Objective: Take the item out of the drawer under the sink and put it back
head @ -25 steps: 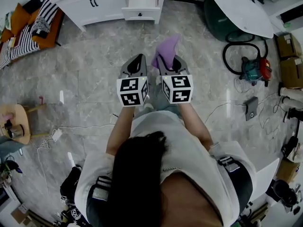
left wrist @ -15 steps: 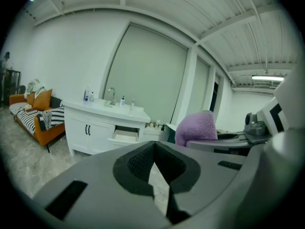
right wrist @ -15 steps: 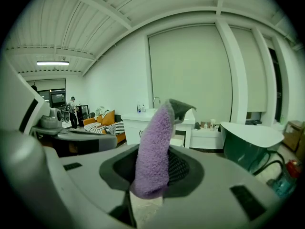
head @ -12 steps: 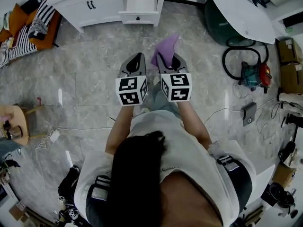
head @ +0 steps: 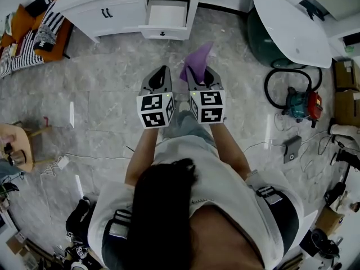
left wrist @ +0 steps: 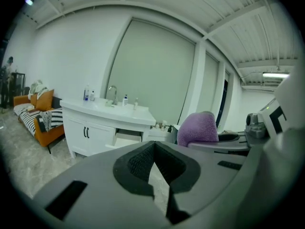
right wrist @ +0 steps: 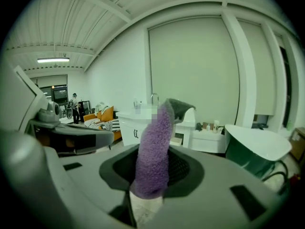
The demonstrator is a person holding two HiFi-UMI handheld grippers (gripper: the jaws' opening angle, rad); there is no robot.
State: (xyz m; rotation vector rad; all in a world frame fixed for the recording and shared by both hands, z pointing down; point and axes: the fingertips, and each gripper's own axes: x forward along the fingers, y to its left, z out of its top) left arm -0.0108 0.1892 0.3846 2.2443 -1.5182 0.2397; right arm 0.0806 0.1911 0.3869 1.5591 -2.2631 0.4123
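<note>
Head view: you hold both grippers out in front of you, side by side over the floor [head: 101,94], which is glossy grey stone-look tile. Each carries its black-and-white cube. The left gripper [head: 163,70] tapers to a point, its jaws together with nothing in them. The right gripper [head: 198,73] is clamped on the cloth [head: 198,57] — a soft purple fold that stands up out of the jaws. The cloth is out of the drawer [head: 166,13] and well apart from it. That drawer is a shallow white box pulled out at the right end of the white cabinet [head: 112,10], along the floor's far edge. An orange sofa [head: 25,24] with striped cushions sits at the far left corner. A vacuum [head: 302,89] with a looped black hose lies to the right.

Left gripper view: the ribbed dark pads [left wrist: 139,163] of the left gripper [left wrist: 155,146] meet at their tips, and only a wedge of floor shows behind them. The cabinet [left wrist: 90,132] is ahead, smooth and white, with a curved faucet [left wrist: 113,93] on top and the drawer [left wrist: 127,138] open. The cloth [left wrist: 199,128] shows at right as a fuzzy rounded lump.

Right gripper view: the right gripper [right wrist: 151,175] pinches the cloth [right wrist: 155,132] between its pads — fleecy, looped pile, rising as a tall narrow column with a greyer flap bent over at the top. The cabinet [right wrist: 131,128] lies beyond it.
</note>
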